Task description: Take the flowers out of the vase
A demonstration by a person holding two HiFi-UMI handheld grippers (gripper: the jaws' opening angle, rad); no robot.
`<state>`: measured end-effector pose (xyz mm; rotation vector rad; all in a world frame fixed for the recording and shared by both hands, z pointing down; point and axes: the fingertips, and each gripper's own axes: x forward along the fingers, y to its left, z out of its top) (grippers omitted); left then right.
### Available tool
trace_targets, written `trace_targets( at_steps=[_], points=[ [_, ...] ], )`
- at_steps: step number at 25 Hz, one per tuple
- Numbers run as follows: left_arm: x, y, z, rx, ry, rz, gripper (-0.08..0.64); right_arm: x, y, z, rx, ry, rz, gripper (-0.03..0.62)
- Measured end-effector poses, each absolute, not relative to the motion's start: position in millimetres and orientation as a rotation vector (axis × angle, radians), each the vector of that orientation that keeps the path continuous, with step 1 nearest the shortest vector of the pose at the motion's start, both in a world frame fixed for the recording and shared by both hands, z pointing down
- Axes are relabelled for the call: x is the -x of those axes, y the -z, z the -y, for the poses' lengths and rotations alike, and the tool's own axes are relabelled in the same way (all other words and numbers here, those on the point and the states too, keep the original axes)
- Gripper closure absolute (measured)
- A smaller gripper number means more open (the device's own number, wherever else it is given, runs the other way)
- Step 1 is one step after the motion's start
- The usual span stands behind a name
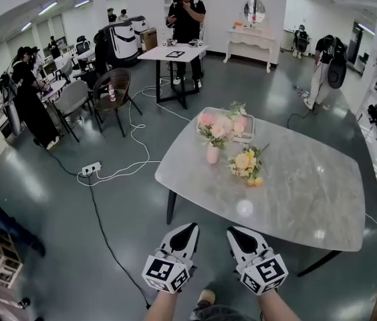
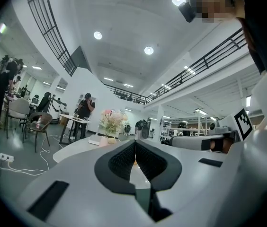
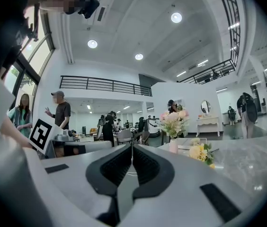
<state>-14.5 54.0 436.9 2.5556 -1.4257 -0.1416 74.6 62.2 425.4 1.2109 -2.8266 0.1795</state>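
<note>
Nearest, at bottom centre of the head view: left gripper (image 1: 187,233), jaws pressed together, nothing between them. Its own view agrees (image 2: 135,144): dark ribbed pads meet along one seam, no stem, no petal. Just to its right, right gripper (image 1: 234,236), likewise closed on nothing, and its own view gives the same reading (image 3: 132,149). Both point roughly level toward the table (image 1: 309,206). Both sit below its near edge in the frame, not over the top. Above them, on the left part of the grey marbled tabletop near the far edge, is a small pink vase (image 1: 212,155). It stands upright with pink flowers (image 1: 219,124) in it, a full bunch as far as I can tell. Behind the blooms lies a pale shallow tray (image 1: 247,136); whether it touches the vase cannot be told. Right of the vase and just beside it, yellow bunch (image 1: 245,164) lies flat on the stone, stems toward upper right, outside the vase. Judgement on progress: pink flowers not yet pulled, so the main job is undone. The yellow bunch may count as already out, or may never have been in; the frames do not say. Left to do: bring a gripper across the table to the stems above the vase mouth, open, pinch, lift clear. The other gripper is likely needed to steady the light vase.
</note>
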Motion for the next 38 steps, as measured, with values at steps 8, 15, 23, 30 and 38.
trace_targets(
  at_steps=[8,15,23,30,38],
  points=[
    [1.4,-439.9,-19.2,-2.573,0.153,1.397,0.546,-82.8,-431.2,-30.6,-1.226,-0.183,2.819,0.569],
    [-3.3,-441.9,-7.6,-2.573,0.147,1.378,0.546,-82.8,-431.3,-18.2,-1.222,-0.189,2.817,0.569],
    [2.9,-447.1,15.7,-2.574,0.150,1.377,0.546,-75.0,-436.5,5.2,-1.229,-0.194,2.814,0.569],
    [-4.0,-456.1,54.6,-2.590,0.155,1.320,0.546,-77.2,-441.4,39.7,-1.268,-0.195,2.777,0.569],
    [-7.5,-470.8,105.3,-2.599,0.136,1.253,0.545,-80.5,-452.3,88.6,-1.341,-0.226,2.724,0.569]
  ],
)
